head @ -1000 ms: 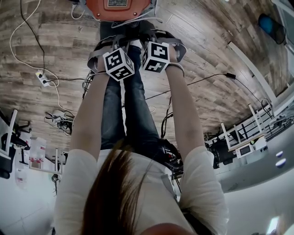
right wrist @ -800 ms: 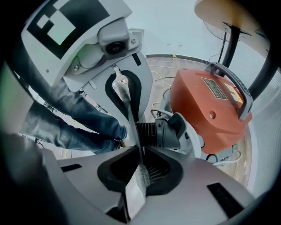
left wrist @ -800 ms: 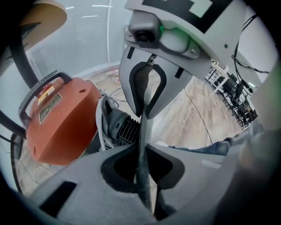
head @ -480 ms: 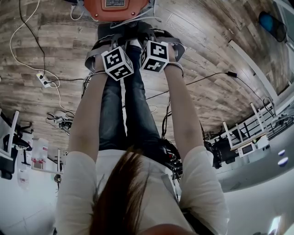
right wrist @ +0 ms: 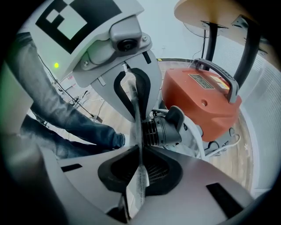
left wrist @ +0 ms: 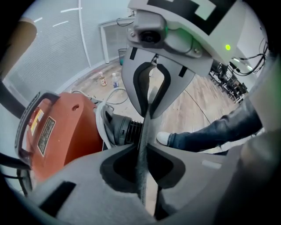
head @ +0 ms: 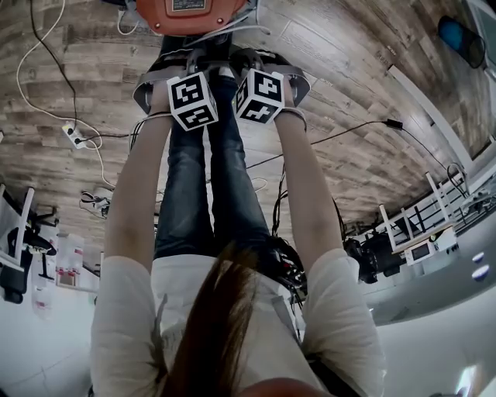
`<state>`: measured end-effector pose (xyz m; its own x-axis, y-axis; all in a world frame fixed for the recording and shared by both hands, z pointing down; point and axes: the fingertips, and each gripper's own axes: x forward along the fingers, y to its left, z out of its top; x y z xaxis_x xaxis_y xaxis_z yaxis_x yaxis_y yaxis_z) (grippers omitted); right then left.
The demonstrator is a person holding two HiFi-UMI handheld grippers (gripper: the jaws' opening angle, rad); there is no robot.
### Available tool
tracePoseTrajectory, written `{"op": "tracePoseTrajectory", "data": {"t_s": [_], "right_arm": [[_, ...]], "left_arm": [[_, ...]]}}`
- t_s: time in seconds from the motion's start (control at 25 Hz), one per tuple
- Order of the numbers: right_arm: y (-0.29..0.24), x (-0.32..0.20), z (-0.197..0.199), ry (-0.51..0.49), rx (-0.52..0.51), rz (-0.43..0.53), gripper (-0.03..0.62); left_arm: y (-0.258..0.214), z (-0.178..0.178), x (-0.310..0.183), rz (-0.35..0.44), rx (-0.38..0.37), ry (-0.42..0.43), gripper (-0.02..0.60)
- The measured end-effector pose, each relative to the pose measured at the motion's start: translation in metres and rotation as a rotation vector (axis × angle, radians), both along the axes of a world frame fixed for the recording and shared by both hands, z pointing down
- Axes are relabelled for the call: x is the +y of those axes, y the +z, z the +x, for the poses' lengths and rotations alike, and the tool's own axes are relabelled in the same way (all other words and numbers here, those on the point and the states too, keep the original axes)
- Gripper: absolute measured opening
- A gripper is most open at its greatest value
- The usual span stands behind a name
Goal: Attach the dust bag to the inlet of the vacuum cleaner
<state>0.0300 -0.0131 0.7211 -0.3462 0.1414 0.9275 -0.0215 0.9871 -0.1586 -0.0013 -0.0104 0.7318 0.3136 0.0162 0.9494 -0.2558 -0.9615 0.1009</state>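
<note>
An orange vacuum cleaner (head: pixel 190 12) stands on the wooden floor at the top of the head view. Its black ribbed inlet (right wrist: pixel 160 129) juts toward me, with white bag cloth (right wrist: pixel 193 136) gathered behind it. A grey edge of the dust bag (left wrist: pixel 144 145) runs taut between both grippers, just in front of the inlet (left wrist: pixel 125 132). My left gripper (left wrist: pixel 142 184) is shut on one end; its jaws have just been opening slightly, the edge still pinched. My right gripper (right wrist: pixel 139 180) holds the other end, its jaws closing tighter. Both point steeply down, left gripper (head: pixel 186 77) beside right gripper (head: pixel 262 74).
The person's legs and a white shoe (left wrist: pixel 164 138) stand right by the vacuum. Cables and a power strip (head: pixel 74 136) lie on the floor at left. A round table's dark leg (right wrist: pixel 210 39) rises behind the vacuum. Two small bottles (left wrist: pixel 115 80) stand near the wall.
The left gripper has rolled and shifted a little left and toward the vacuum. The right gripper has kept its place.
</note>
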Motion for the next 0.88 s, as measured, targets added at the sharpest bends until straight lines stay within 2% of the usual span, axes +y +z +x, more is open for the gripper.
{"op": "tracePoseTrajectory", "data": {"t_s": [0.24,0.32,0.4,0.52,0.72,0.88], "right_arm": [[0.001,-0.006,-0.001,-0.183,0.022,0.030,0.035],[0.001,-0.006,-0.001,-0.211,0.020,0.030,0.035],[0.002,-0.008,-0.001,-0.191,0.012,0.027,0.037],[0.002,-0.007,-0.001,-0.110,-0.009,0.019,0.038],[0.001,-0.007,-0.003,0.006,-0.026,0.008,0.040],[0.001,-0.008,-0.001,0.030,-0.019,0.014,0.040]], "left_arm": [[0.002,0.002,0.003,0.005,0.026,-0.138,0.051],[0.002,0.002,0.003,0.001,0.027,-0.165,0.051],[0.004,0.001,0.002,-0.003,0.021,-0.168,0.051],[0.004,0.000,-0.001,-0.028,0.025,-0.155,0.054],[0.001,-0.001,-0.006,-0.032,0.029,-0.082,0.061],[0.003,0.002,-0.008,-0.030,0.031,-0.055,0.064]]}}
